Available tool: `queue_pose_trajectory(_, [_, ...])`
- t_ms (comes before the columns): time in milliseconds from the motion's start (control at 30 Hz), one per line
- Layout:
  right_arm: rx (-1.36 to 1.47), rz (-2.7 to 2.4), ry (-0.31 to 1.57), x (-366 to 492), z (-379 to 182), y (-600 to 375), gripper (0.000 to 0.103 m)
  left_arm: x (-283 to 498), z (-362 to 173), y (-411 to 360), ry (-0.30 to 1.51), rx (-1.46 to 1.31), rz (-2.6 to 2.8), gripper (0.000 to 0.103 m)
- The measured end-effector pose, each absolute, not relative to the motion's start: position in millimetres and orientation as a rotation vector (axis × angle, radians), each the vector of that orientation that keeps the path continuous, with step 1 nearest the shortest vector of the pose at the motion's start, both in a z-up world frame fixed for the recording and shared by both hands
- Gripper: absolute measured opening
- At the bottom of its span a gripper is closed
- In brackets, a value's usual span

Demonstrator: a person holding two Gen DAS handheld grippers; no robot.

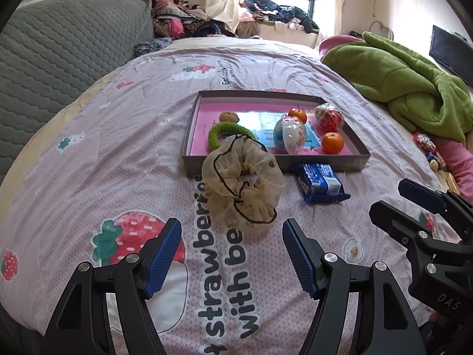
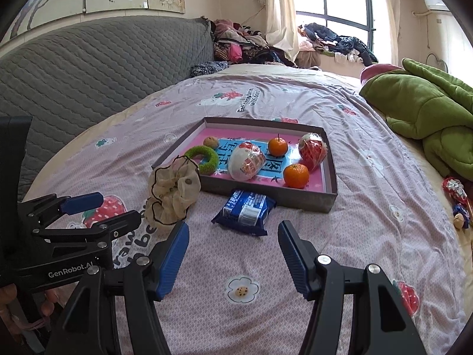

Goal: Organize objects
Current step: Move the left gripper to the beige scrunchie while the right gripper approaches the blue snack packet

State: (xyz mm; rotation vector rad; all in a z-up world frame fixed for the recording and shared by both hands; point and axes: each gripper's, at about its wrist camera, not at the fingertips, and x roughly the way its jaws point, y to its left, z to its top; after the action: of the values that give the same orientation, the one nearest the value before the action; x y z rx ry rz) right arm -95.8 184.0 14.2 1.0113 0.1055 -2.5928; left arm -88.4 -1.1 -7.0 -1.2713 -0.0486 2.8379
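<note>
A beige scrunchie (image 1: 244, 185) (image 2: 173, 193) lies on the bedspread against the near left corner of a shallow grey box (image 1: 189, 130) (image 2: 331, 177). Beside it lies a blue snack packet (image 1: 320, 182) (image 2: 246, 211). The box holds a green ring (image 1: 227, 134) (image 2: 204, 158), two oranges (image 1: 332, 143) (image 2: 295, 175), wrapped balls and a small walnut-like thing (image 1: 228, 116). My left gripper (image 1: 232, 232) is open just short of the scrunchie. Open as well, my right gripper (image 2: 233, 235) sits just short of the blue packet. Each gripper shows at the edge of the other's view.
A green blanket (image 1: 414, 77) (image 2: 428, 112) is heaped at the right of the bed. Small wrapped sweets (image 2: 456, 199) lie near the right edge. A grey quilted headboard (image 2: 88, 65) runs along the left. Clothes are piled at the far end under the window.
</note>
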Motion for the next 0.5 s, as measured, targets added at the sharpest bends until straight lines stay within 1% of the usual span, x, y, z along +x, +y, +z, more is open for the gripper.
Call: queue_pose_trajectory(500, [1.100,-2.579,0.088,-96.2,-5.3,184.4,0.062,-82.2,-29.1,5.8,-0.026,-1.317,2.791,0.073])
